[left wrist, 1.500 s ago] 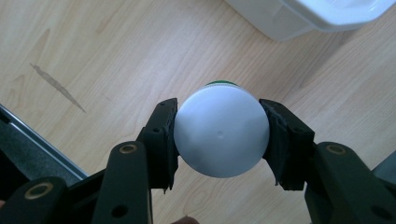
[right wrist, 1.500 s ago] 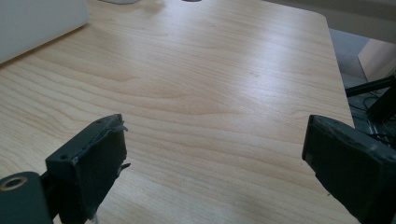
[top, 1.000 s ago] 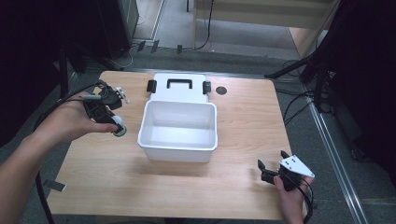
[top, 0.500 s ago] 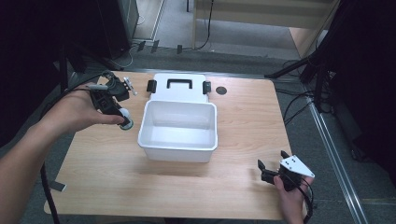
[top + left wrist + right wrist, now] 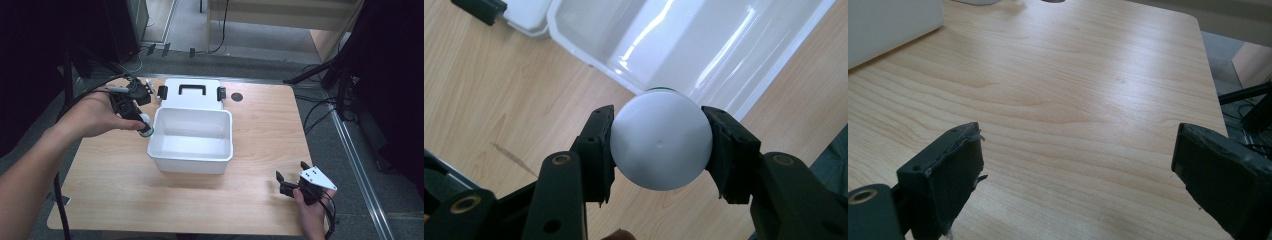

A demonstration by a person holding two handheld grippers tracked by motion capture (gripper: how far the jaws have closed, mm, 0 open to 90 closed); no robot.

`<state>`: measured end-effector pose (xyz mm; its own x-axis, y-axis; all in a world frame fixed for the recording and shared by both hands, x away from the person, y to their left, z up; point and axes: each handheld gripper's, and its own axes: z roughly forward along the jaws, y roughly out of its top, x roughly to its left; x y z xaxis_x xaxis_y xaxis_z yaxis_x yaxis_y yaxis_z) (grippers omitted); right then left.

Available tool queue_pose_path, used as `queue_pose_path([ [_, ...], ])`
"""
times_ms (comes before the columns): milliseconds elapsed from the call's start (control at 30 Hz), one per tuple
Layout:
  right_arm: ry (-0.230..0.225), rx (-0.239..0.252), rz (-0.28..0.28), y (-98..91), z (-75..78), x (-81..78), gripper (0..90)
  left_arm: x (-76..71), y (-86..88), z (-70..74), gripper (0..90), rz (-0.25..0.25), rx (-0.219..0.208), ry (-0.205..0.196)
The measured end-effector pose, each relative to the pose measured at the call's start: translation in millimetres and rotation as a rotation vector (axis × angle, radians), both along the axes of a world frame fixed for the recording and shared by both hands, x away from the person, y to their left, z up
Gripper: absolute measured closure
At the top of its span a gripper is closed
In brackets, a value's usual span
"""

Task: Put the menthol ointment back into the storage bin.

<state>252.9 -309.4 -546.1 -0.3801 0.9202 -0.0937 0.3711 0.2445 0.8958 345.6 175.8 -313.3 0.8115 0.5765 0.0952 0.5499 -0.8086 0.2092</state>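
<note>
My left gripper [image 5: 659,150] is clamped on a smooth round white plastic cap with a thin green edge [image 5: 660,140], held above the wooden table [image 5: 115,175] at the left rim of the white rectangular plastic bin [image 5: 191,161]. The bin's glossy interior holds nothing; its white lid with a black handle [image 5: 191,92] lies flat just behind. My right gripper [image 5: 1078,175] stands wide apart over bare pale wood grain, gripping nothing.

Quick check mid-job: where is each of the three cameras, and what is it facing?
High view: above the person's side, facing forward and down on the table; both forearms show.
Left gripper view: on the left gripper, looking down past a white round-topped container.
Right gripper view: on the right gripper, low across the wood.
All show the white bin.
</note>
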Motion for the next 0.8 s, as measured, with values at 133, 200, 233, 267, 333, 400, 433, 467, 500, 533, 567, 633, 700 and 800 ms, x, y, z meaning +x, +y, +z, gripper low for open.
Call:
queue_pose_path([
  [133, 0.000, 0.000, -0.001, 0.2, 0.0, -0.2, 6.6, 2.0, -9.1, -2.2, 51.0, -0.015, -0.001, 0.000],
  [200, 0.000, 0.000, -0.001, 0.1, 0.0, -0.1, 6.5, 2.9, -13.6, -3.7, 51.0, -0.020, -0.006, -0.004],
  [233, -0.001, 0.000, 0.000, 0.0, 0.0, -0.1, 6.6, 3.6, -15.1, -3.7, 51.0, -0.027, -0.001, 0.000],
  [267, -0.003, 0.000, 0.002, -0.1, -0.1, 0.0, 6.6, 3.9, -17.0, -4.8, 51.0, -0.028, -0.004, -0.002],
  [333, -0.003, 0.000, 0.003, -0.2, 0.0, 0.0, 6.6, 5.0, -20.2, -6.4, 51.0, -0.034, -0.004, -0.001],
  [400, -0.002, 0.002, 0.001, 0.1, 0.0, -0.2, 6.5, 6.3, -22.6, -7.8, 51.0, -0.041, 0.001, 0.002],
  [433, -0.002, 0.002, 0.001, 0.1, 0.0, -0.2, 6.5, 6.3, -22.6, -7.8, 51.0, -0.041, 0.001, 0.002],
  [467, -0.002, 0.002, 0.002, 0.0, 0.0, -0.2, 6.6, 7.2, -25.4, -10.3, 51.0, -0.040, -0.001, -0.003],
  [500, -0.002, 0.002, 0.002, 0.0, 0.0, -0.2, 6.6, 7.2, -25.4, -10.3, 51.0, -0.040, -0.001, -0.003],
  [533, -0.002, 0.003, 0.001, 0.0, 0.0, -0.2, 6.6, 7.9, -27.0, -12.2, 51.0, -0.042, 0.000, -0.003],
  [567, -0.005, 0.004, 0.001, -0.3, 0.0, -0.1, 6.6, 8.0, -28.2, -13.4, 51.0, -0.044, 0.003, -0.004],
  [633, 0.000, 0.007, -0.003, -0.4, 0.2, -0.4, 6.5, 8.6, -32.3, -19.4, 50.9, -0.059, 0.009, -0.013],
  [700, -0.004, 0.002, 0.002, -0.2, 0.0, -0.1, 6.5, 8.5, -33.6, -21.4, 50.9, -0.062, 0.009, -0.012],
  [800, -0.003, 0.002, 0.001, 0.0, 0.0, 0.0, 6.5, 8.8, -37.4, -27.4, 51.0, -0.067, 0.010, -0.009],
])
